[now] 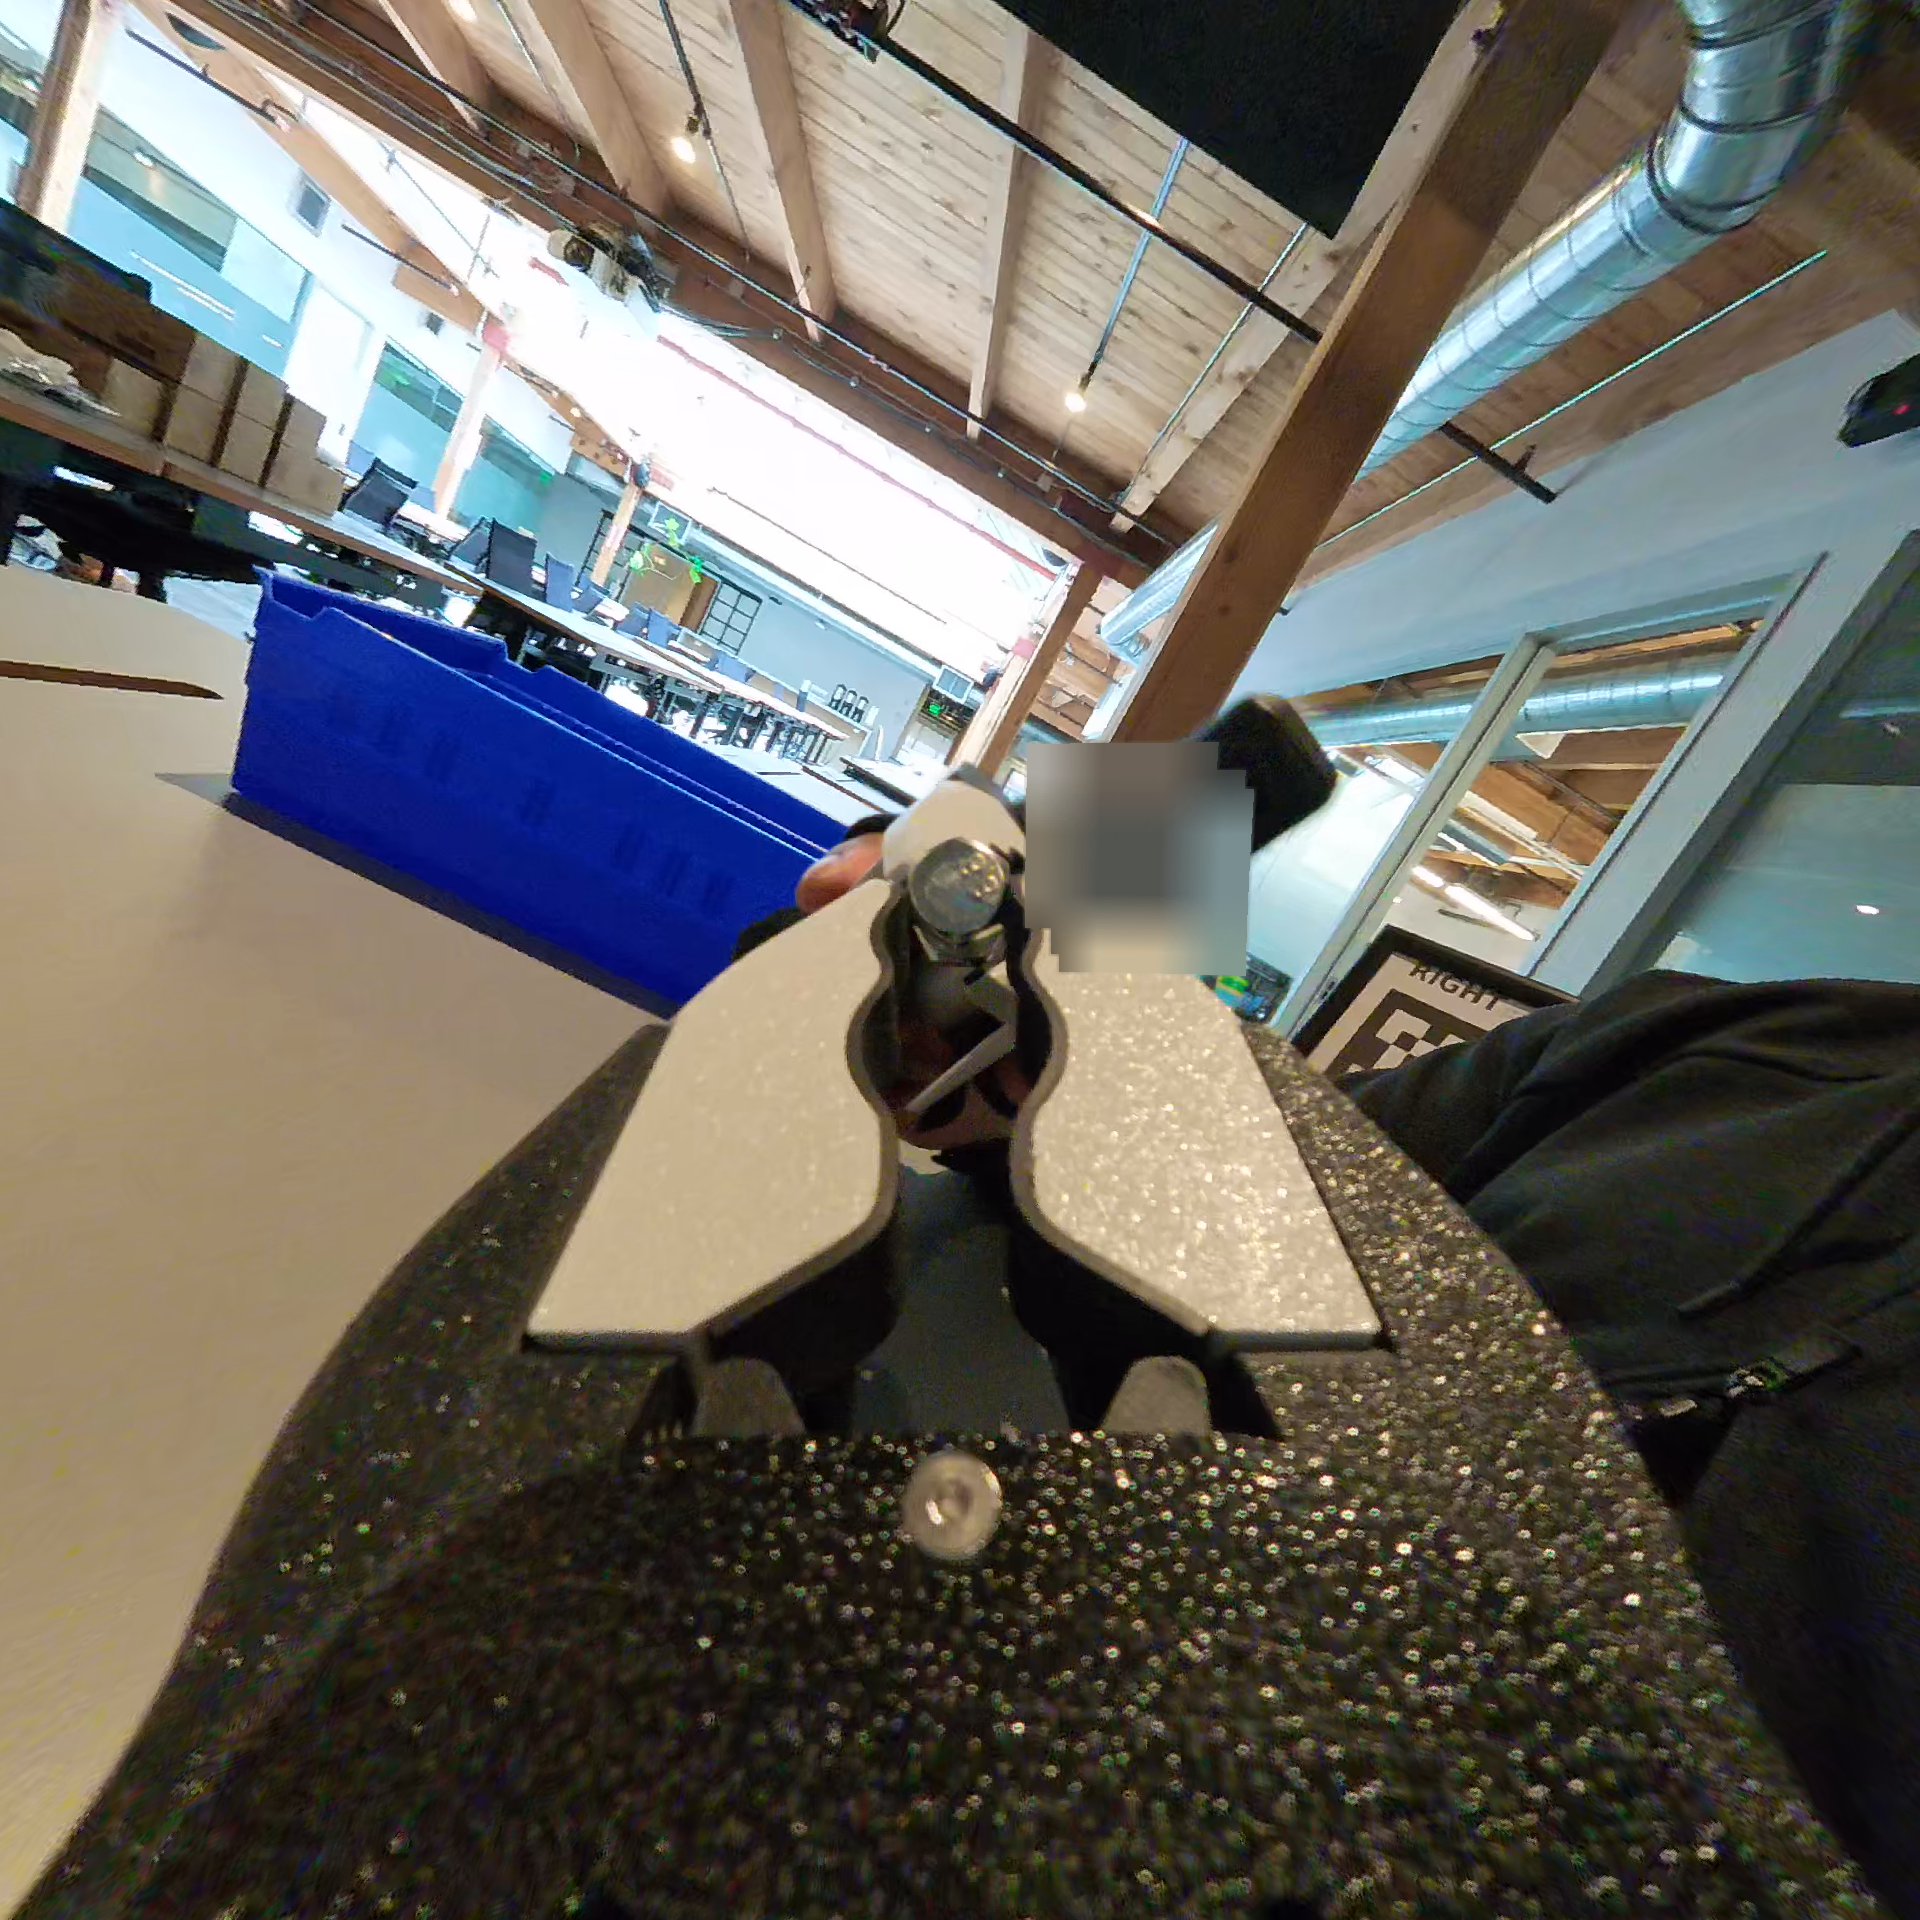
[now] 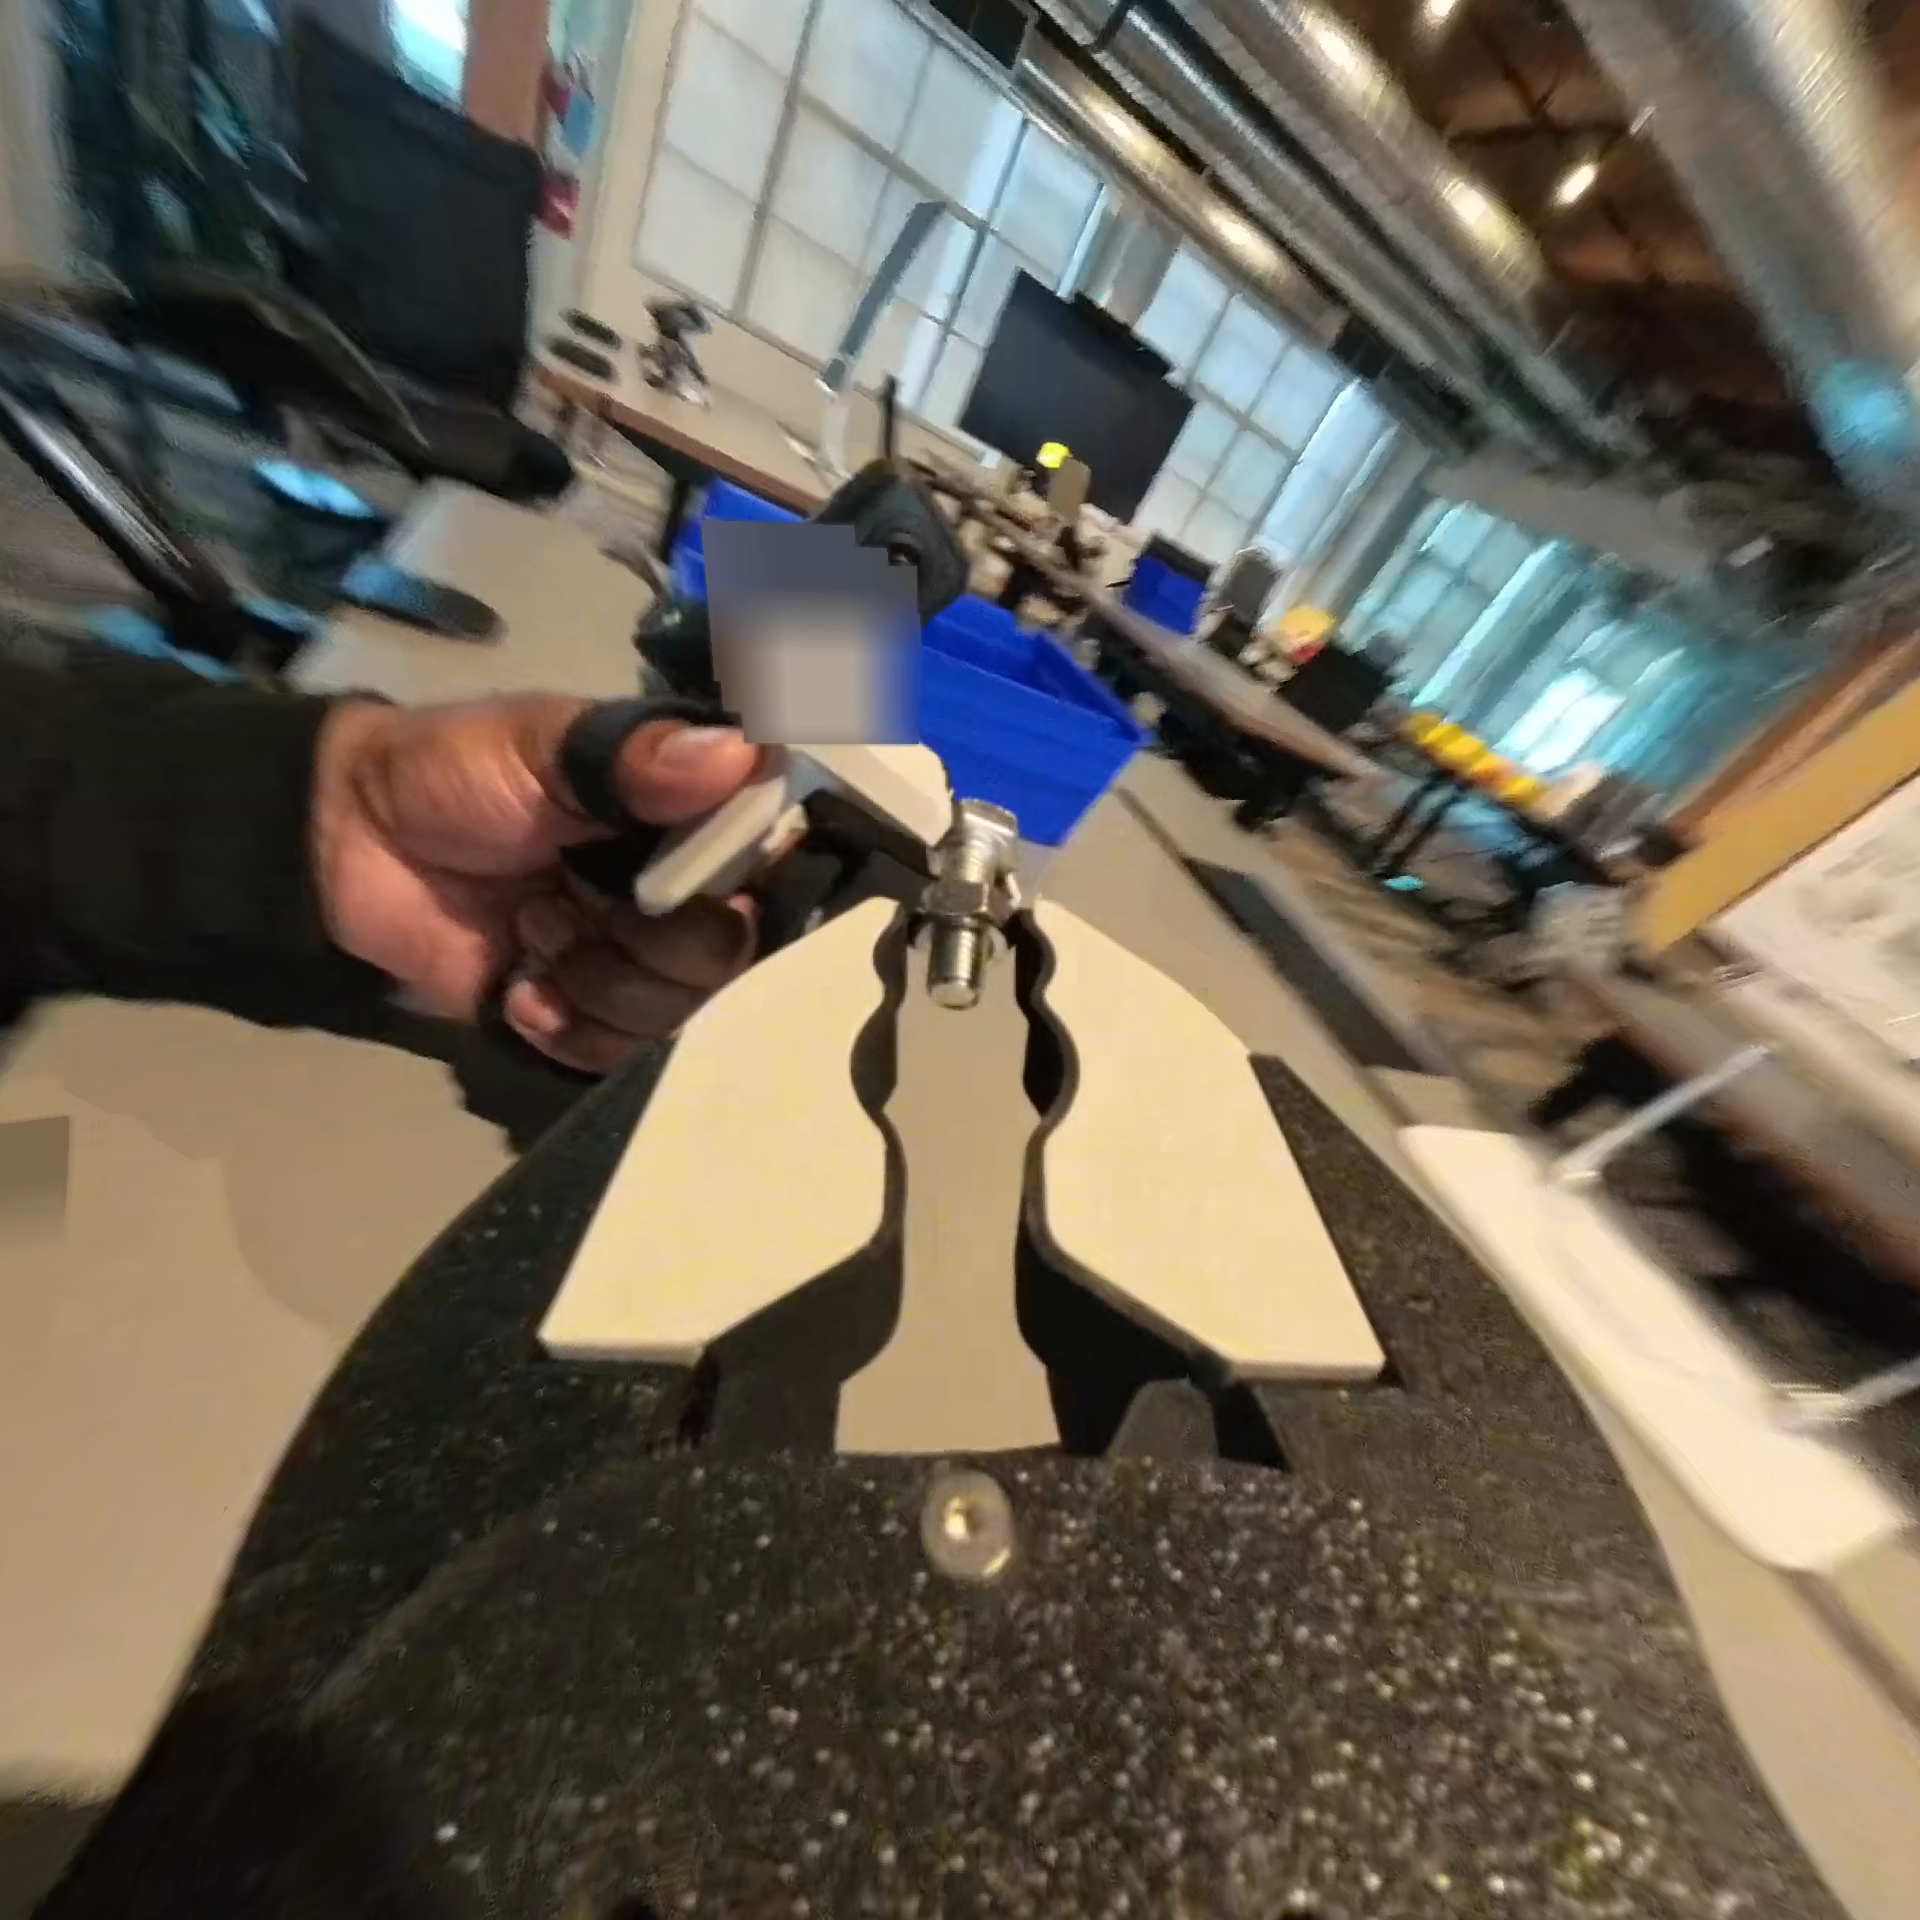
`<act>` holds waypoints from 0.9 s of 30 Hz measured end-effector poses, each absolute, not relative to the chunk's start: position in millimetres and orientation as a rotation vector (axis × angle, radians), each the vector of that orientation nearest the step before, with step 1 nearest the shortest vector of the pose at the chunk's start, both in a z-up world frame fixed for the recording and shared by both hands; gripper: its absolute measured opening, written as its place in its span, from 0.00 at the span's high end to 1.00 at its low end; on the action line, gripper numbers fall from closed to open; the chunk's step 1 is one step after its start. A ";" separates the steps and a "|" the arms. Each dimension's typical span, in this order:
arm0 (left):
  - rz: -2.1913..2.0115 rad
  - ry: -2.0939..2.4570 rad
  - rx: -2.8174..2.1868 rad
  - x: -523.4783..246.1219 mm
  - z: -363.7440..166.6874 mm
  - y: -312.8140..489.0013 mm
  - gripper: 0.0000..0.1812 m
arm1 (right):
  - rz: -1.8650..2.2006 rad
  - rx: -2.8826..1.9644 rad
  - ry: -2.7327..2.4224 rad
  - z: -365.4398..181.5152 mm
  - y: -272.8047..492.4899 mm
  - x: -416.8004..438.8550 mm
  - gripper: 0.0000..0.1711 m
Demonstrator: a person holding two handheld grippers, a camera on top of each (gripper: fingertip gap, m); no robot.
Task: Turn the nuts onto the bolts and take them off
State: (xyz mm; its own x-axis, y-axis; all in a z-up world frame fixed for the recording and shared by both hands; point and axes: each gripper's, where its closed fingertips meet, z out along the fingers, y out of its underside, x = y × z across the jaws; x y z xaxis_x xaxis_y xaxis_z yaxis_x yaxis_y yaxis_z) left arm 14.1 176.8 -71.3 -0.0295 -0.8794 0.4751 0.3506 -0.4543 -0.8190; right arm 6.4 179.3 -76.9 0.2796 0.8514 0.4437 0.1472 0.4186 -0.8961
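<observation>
Frame centre, right hand-held gripper [image 2: 961, 920] is pinching the nut [image 2: 961, 891]; left hand-held gripper [image 1: 948, 940] is clamping the bolt [image 1: 954, 894]. Likely mid-threading. Next: rotate nut, keep axes aligned. Blue bin [image 1: 499, 769] is sitting behind on the table [image 1: 208, 1039].

The left tool [image 1: 951, 940] is closed on a silver bolt [image 1: 956, 894], whose hexagonal head faces the camera between the two pale fingertips [image 1: 831, 966]. Just behind the bolt, the right tool [image 1: 961, 816] meets it from the far side. Left of the bolt and farther back, a blue bin [image 1: 488, 769] sits on the pale table [image 1: 208, 987]. A dark sleeve [image 1: 1662, 1143] lies to the bolt's right.
</observation>
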 end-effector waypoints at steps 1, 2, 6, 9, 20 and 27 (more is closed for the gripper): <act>-1.644 0.624 -1.298 14.2 -71.7 177.1 0.91 | 0.744 -1.112 -1.204 -77.6 178.9 6.1 0.89; -1.633 0.630 -1.300 14.4 -71.8 176.9 0.91 | 0.900 -1.169 -1.185 -77.8 177.9 6.0 0.89; -1.602 0.674 -1.273 17.8 -67.8 172.0 0.91 | 1.551 -1.302 -1.062 -71.5 169.5 9.9 0.89; -1.581 0.666 -1.275 16.8 -67.5 173.6 0.91 | 1.579 -1.286 -1.047 -70.4 169.2 9.8 0.86; -1.685 0.562 -1.247 7.1 -64.8 179.7 0.91 | 0.562 -1.014 -1.208 -71.4 181.2 8.8 0.75; -1.710 0.598 -1.259 12.6 -66.9 175.7 0.91 | 0.497 -1.043 -1.233 -81.1 183.0 4.1 0.90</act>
